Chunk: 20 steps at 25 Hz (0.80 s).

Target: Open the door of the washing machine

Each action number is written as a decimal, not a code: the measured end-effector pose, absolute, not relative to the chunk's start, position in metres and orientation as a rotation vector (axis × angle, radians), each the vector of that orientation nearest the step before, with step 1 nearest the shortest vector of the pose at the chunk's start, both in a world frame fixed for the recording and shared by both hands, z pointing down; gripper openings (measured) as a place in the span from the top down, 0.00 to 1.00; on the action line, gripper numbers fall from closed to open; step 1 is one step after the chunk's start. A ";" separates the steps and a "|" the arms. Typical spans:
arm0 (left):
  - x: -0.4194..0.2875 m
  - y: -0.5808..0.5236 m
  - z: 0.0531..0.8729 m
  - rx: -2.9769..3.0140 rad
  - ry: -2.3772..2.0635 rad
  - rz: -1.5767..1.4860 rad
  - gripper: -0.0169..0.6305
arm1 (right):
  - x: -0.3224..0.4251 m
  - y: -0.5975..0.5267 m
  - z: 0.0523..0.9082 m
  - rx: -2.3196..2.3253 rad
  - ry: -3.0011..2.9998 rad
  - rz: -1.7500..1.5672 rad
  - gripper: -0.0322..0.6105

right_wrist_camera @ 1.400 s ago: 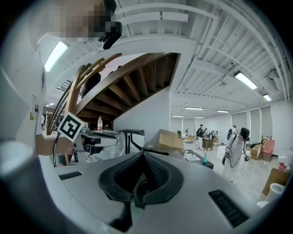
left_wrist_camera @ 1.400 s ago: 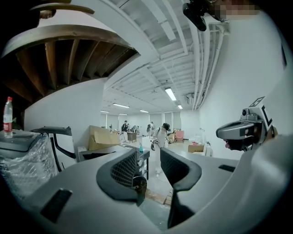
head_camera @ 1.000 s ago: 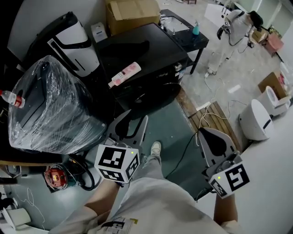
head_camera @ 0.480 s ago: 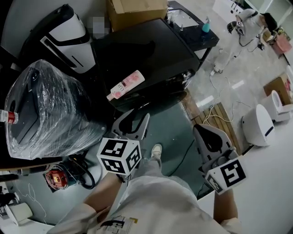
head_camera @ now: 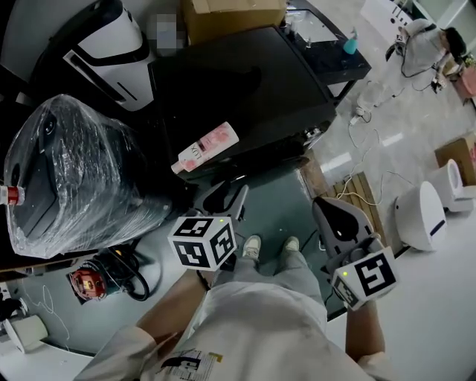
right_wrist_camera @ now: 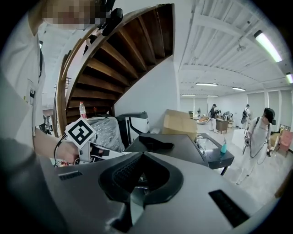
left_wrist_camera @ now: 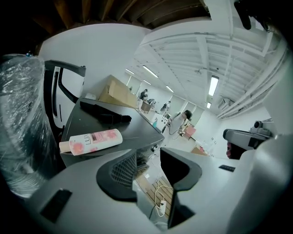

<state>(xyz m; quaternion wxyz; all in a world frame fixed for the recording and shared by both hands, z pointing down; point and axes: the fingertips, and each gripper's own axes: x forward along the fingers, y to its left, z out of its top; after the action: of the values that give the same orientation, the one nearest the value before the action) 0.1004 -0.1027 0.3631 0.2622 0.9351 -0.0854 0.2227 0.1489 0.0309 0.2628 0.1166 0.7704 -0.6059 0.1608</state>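
Black washing machine [head_camera: 245, 89] stands straight ahead of the person, seen from steeply above. Its front face is dark and foreshortened, so the door cannot be picked out with certainty. A pink-and-white bottle [head_camera: 206, 146] lies on its side near the front edge of the lid, and a dark object [head_camera: 223, 78] lies further back. A cardboard box [head_camera: 234, 15] is behind the machine, and a plastic-wrapped bundle [head_camera: 74, 178] is to the machine's left. Left gripper [head_camera: 227, 197] is held low, just before the machine's front and below the bottle. Whether it touches the machine cannot be told from the head view. In the left gripper view its jaws stand apart with nothing between them. The gap shows only floor, wooden slats [left_wrist_camera: 149, 183] and a white power strip [left_wrist_camera: 161, 206], with the machine's corner up and to the left. Right gripper [head_camera: 321, 205] is off to the right over open floor, well apart from the machine. The right gripper view shows its tips meeting, with nothing in them. The person's shoes [head_camera: 253, 245] are on the floor between the two grippers.
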 end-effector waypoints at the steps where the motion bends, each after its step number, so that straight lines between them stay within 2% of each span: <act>1: 0.104 -0.104 0.368 2.517 -0.242 0.609 0.72 | 0.154 0.029 0.265 2.246 -1.781 0.479 0.91; 20: 0.164 -0.111 0.446 2.102 -0.626 0.591 0.72 | 0.254 -0.034 0.317 1.778 -2.126 0.571 0.91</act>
<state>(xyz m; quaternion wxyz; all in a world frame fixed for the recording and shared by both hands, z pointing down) 0.1644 -0.1111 0.4458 0.4215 0.8392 -0.2501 0.2358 0.2537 -0.0343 0.3170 0.1555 0.6206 -0.7422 0.1994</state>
